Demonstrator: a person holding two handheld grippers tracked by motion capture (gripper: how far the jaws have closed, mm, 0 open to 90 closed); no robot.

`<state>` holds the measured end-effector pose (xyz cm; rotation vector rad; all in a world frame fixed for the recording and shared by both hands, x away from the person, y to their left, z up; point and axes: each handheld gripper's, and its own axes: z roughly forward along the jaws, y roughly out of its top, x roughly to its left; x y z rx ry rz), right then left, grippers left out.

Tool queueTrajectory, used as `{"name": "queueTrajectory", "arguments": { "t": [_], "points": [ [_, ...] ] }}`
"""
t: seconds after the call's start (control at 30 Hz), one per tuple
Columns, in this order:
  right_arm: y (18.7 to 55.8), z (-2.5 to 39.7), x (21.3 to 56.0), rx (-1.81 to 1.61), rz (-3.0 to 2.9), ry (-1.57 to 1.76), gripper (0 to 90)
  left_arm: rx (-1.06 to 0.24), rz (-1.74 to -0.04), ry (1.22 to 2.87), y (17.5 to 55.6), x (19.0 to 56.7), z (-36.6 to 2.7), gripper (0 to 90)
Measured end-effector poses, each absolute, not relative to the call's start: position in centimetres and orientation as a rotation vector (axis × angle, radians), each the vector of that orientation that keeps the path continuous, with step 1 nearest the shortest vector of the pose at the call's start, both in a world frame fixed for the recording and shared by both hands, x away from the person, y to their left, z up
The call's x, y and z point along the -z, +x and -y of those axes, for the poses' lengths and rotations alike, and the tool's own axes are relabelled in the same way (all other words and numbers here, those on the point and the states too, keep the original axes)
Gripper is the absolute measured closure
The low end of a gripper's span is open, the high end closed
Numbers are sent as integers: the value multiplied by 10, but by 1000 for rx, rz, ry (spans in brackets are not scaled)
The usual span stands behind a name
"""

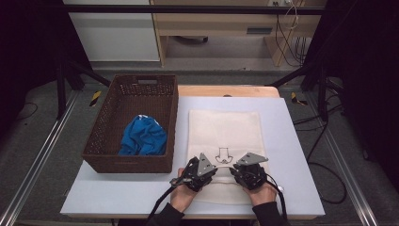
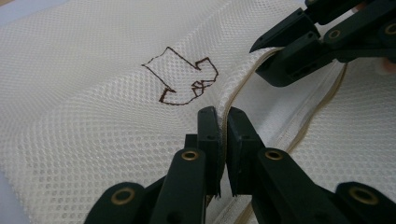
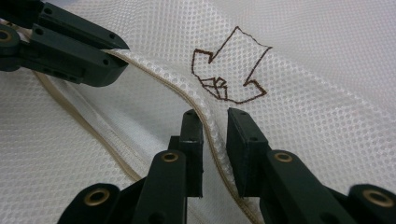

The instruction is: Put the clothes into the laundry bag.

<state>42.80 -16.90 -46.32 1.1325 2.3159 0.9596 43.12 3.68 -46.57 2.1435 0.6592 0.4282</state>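
A cream mesh bag [image 1: 225,129] lies flat on the white table [image 1: 131,193], with a brown arrow [image 1: 223,155] drawn near its front end. Both grippers meet at that end, side by side. My left gripper [image 2: 222,114] is shut on the raised zipper edge [image 2: 243,84] of the bag's opening, just below the arrow [image 2: 180,77]. My right gripper [image 3: 215,116] has the same edge [image 3: 187,95] between its jaws; they stand slightly apart and the folded rim fills the gap. The rim arches up between the two grippers, showing the bag's white inside [image 3: 135,121].
A brown wicker basket [image 1: 127,162] stands left of the bag, holding a crumpled blue cloth [image 1: 143,136]. A wooden tabletop [image 1: 226,91] shows behind the white board. Black frame legs and cables flank the table on both sides.
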Motion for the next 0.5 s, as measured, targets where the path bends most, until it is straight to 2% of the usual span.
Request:
{"name": "queueTrajectory", "arguments": {
  "t": [0.13,0.17,0.23,0.27,0.37,0.47,0.5],
  "points": [
    [429,167,464,-950,-2321,1136,795,-406,-662,2137,432,465,-38,818],
    [430,167,464,-935,-2341,1117,860,-395,-657,2136,431,464,-39,803],
    [430,167,465,-924,-2349,1114,868,-385,-655,2134,430,463,-40,778],
    [430,167,465,-919,-2350,1122,874,-365,-659,2125,428,462,-41,693],
    [429,169,463,-948,-2327,1132,875,-353,-659,2084,414,452,-49,649],
    [428,171,460,-978,-2301,1142,875,-362,-645,2068,405,448,-52,663],
    [426,173,457,-1007,-2274,1148,875,-343,-635,2065,397,451,-54,709]
  ]
}}
